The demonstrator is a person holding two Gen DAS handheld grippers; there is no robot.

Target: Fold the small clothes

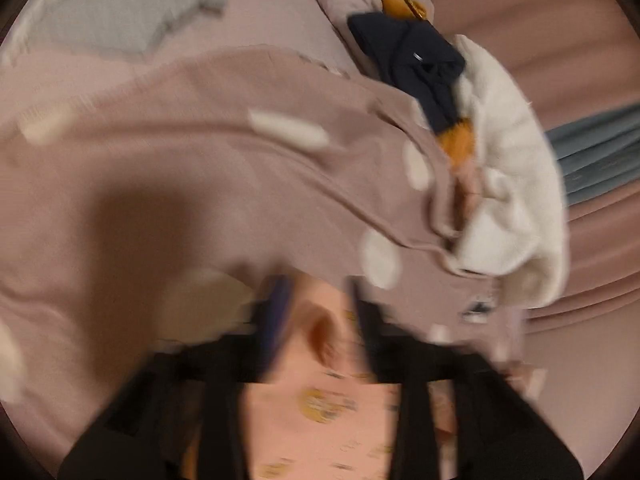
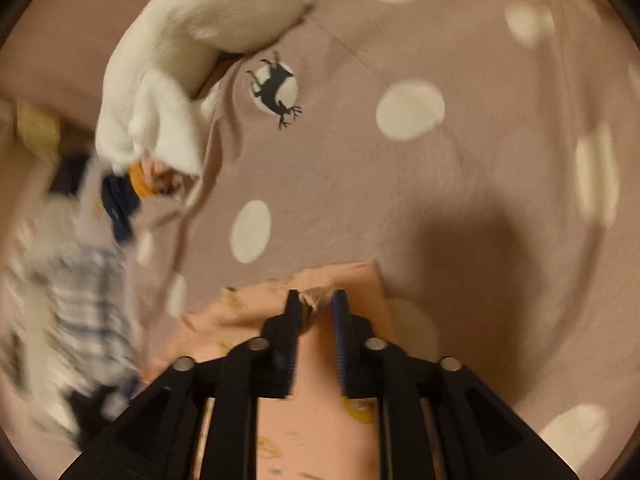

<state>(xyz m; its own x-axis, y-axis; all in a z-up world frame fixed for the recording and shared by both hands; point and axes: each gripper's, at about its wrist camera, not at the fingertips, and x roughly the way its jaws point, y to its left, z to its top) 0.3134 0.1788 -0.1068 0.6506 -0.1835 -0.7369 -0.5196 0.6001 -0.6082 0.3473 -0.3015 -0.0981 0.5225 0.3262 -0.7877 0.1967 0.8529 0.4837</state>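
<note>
A small peach garment with yellow prints (image 1: 320,404) hangs from my left gripper (image 1: 320,304), which is shut on its edge; this view is blurred by motion. The same peach garment (image 2: 312,420) is pinched at its top edge by my right gripper (image 2: 316,300), also shut on it. Both grippers hold it above a mauve blanket with cream dots (image 2: 400,180), which also shows in the left wrist view (image 1: 200,160).
A pile of clothes lies at the blanket's edge: a white fluffy piece (image 1: 508,168) (image 2: 188,60), a navy garment (image 1: 416,60) (image 2: 120,208) with orange trim. A grey garment (image 1: 120,20) lies farther off. A plaid cloth (image 2: 92,292) lies at the left.
</note>
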